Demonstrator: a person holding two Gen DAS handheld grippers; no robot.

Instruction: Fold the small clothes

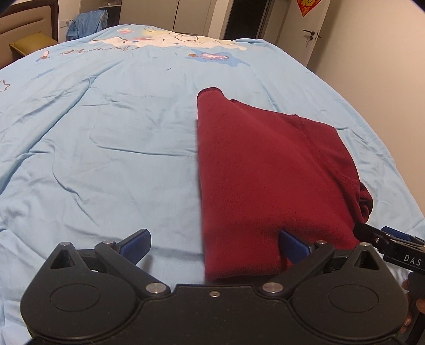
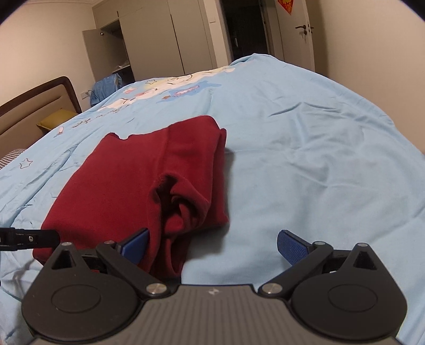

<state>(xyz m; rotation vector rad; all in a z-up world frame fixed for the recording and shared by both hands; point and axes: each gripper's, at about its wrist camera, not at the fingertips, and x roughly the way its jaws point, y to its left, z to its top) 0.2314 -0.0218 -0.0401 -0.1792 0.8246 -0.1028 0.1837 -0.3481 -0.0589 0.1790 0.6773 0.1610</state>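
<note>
A dark red garment lies folded lengthwise on the light blue bed cover. My left gripper is open just above its near left corner, with the cloth's left edge between the blue pads, which do not press on it. In the right wrist view the red garment shows its bunched right side, and my right gripper is open over the near right corner, its left pad against the cloth. The right gripper's black tip also shows in the left wrist view.
The bed cover has a cartoon print at its far end. A headboard and a yellow cushion are to the left, wardrobes and a door behind. A blue cloth pile sits beyond the bed.
</note>
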